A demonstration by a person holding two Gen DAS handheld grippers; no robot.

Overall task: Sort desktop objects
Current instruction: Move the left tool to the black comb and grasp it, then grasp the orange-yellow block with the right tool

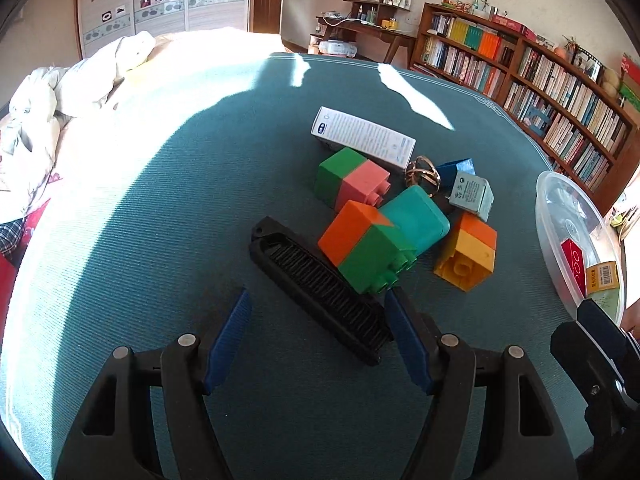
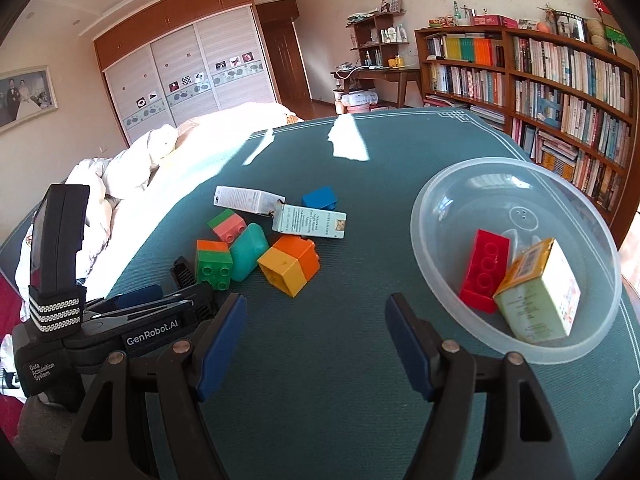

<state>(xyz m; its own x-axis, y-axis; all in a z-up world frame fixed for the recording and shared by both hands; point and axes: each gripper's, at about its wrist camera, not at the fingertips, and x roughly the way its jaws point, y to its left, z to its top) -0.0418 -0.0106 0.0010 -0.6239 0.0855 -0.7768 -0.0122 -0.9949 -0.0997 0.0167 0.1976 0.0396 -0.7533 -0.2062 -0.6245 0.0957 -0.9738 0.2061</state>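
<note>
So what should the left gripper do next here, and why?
Probably ease the left gripper forward and close on the black comb. Its jaws are open with the comb's near end already between them, and the clear bowl so far holds only a red brick and a small carton.

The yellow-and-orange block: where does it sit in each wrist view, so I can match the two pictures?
Left wrist view: the yellow-and-orange block lies right of centre, between the teal case and the clear bowl.
Right wrist view: yellow-and-orange block just left of centre, at the pile's near edge.
Shared landmark: the teal case, directly left of it in both.
</note>
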